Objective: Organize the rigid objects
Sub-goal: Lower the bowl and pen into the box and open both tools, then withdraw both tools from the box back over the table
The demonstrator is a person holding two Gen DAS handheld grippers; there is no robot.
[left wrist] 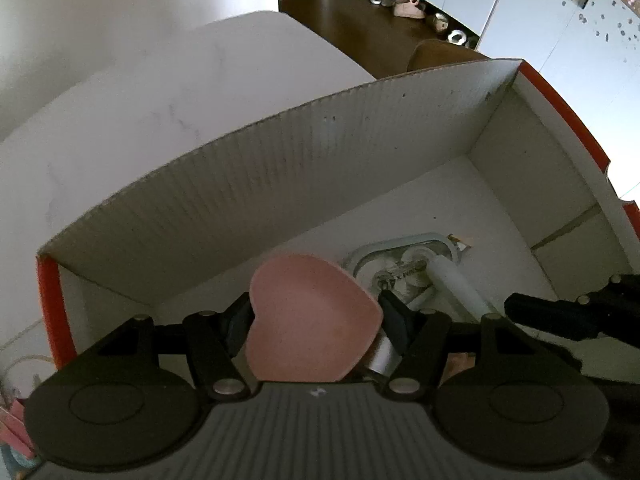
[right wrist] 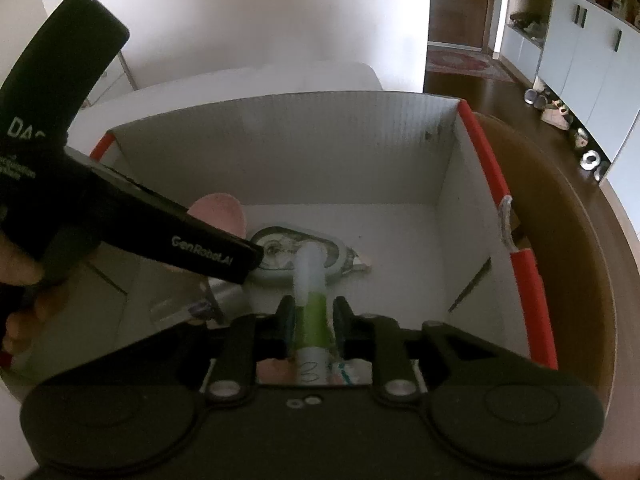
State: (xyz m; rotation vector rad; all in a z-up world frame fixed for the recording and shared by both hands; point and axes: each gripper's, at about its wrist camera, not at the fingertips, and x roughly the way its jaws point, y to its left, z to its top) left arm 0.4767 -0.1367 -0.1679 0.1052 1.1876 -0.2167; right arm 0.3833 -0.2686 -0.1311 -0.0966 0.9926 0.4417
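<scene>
A white corrugated box [left wrist: 280, 168] with red-orange outer sides stands open on the table. My left gripper [left wrist: 314, 310] reaches into it, shut on a pink heart-shaped dish [left wrist: 312, 320] held across its width. In the right wrist view the same dish [right wrist: 218, 208] shows behind the left gripper's black body. My right gripper [right wrist: 313, 316] hangs in the box [right wrist: 280, 140] around a green-and-white tube [right wrist: 312, 320]. The pads sit close beside the tube, with a thin gap on the right. Its translucent cap rests on a clear-lidded container [right wrist: 276, 252] on the box floor.
The box sits on a white table [left wrist: 160, 92]. A brown rounded chair back [right wrist: 560, 240] is just beyond its right wall. Dark wood floor, several shoes [left wrist: 408, 6] and pale cabinets [left wrist: 560, 40] lie further off. Pink items [left wrist: 12, 424] lie outside the box's left wall.
</scene>
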